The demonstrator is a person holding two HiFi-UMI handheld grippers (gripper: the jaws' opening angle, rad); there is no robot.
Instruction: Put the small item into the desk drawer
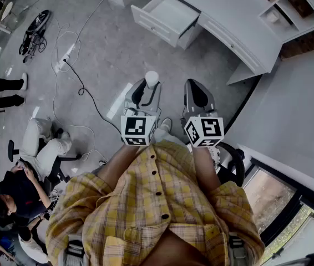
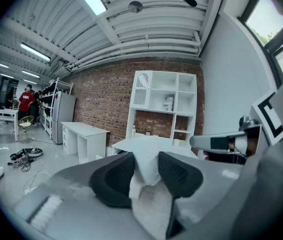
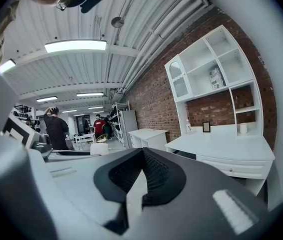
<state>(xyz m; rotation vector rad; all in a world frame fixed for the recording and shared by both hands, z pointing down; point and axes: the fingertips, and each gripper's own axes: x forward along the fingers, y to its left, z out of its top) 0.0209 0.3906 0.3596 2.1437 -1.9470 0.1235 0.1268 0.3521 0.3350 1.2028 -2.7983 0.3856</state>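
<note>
The left claw [image 2: 145, 160] is clamped on the small white item [image 1: 152, 78], which holds its jaws fairly wide apart. The right claw [image 3: 142, 156] has its jaws pressed together on nothing. Both are held level, well short of the white desk [image 1: 223, 10]. The desk's drawer [image 1: 168, 14] stands pulled open towards them.

Small item [image 2: 144, 166] in left hand-held gripper [image 2: 142, 156]: white. Pads [image 2: 112, 176]: black, fine dotted texture; body grey. Marker cube [image 1: 138, 129]: black-and-white squares. Behind it, shirt [image 1: 157, 204]: yellow plaid. Ahead: tabletop [image 1: 229, 21] white, drawer [image 1: 165, 15] white, brick wall [image 2: 106, 99] red-brown. Floor [image 1: 101, 54] grey.
</note>
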